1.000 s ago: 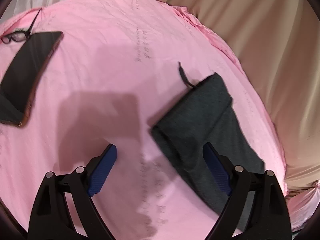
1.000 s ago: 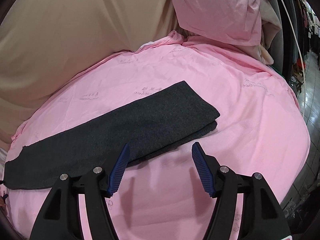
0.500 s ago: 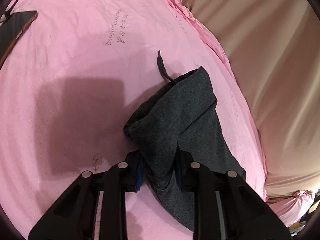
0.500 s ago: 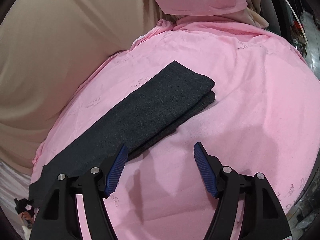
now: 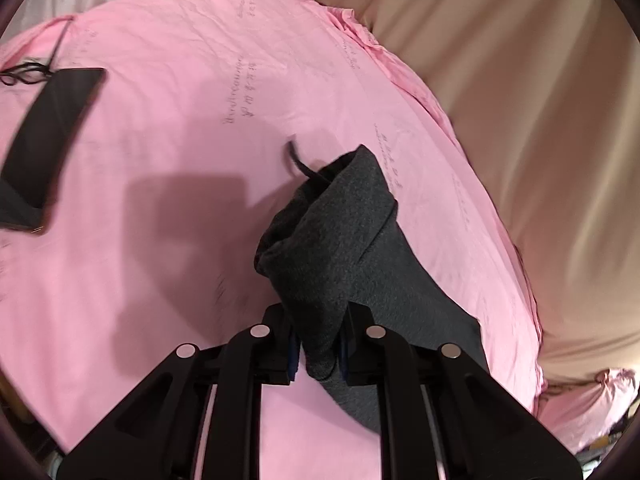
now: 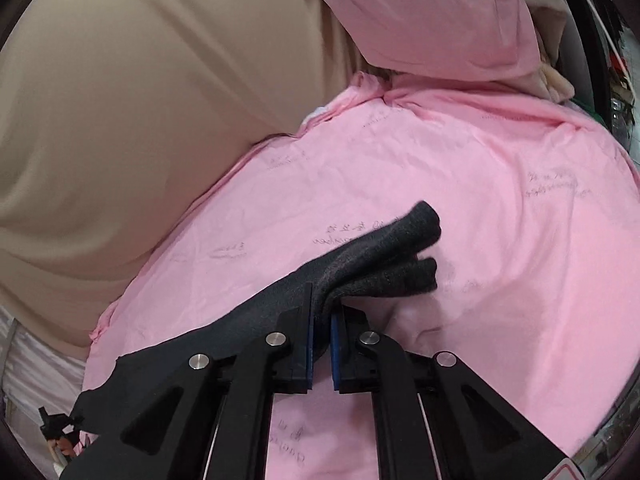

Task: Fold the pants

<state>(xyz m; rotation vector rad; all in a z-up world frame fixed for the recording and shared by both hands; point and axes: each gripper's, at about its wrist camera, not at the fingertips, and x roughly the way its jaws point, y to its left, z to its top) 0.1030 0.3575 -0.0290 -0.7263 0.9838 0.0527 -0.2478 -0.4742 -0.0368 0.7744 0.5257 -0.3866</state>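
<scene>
Dark grey pants (image 5: 340,248), folded lengthwise into a long strip, lie across a bed with a pink sheet (image 5: 180,128). My left gripper (image 5: 318,350) is shut on the waist end, which bunches up above the jaws; a dark drawstring (image 5: 298,160) trails from it. My right gripper (image 6: 320,340) is shut on the pants (image 6: 380,256) near the leg-cuff end, and the cuffs stick out past the jaws, lifted off the pink sheet (image 6: 500,240).
A black phone or tablet (image 5: 48,136) and dark glasses (image 5: 24,72) lie on the sheet at the far left. A beige curtain (image 5: 520,100) hangs along the bed's far edge. A pink pillow (image 6: 420,20) lies at the bed's head.
Both grippers were open one second ago. The left closed on the waist end first, then the right closed on the cuff end. Both ends are now bunched and raised.
</scene>
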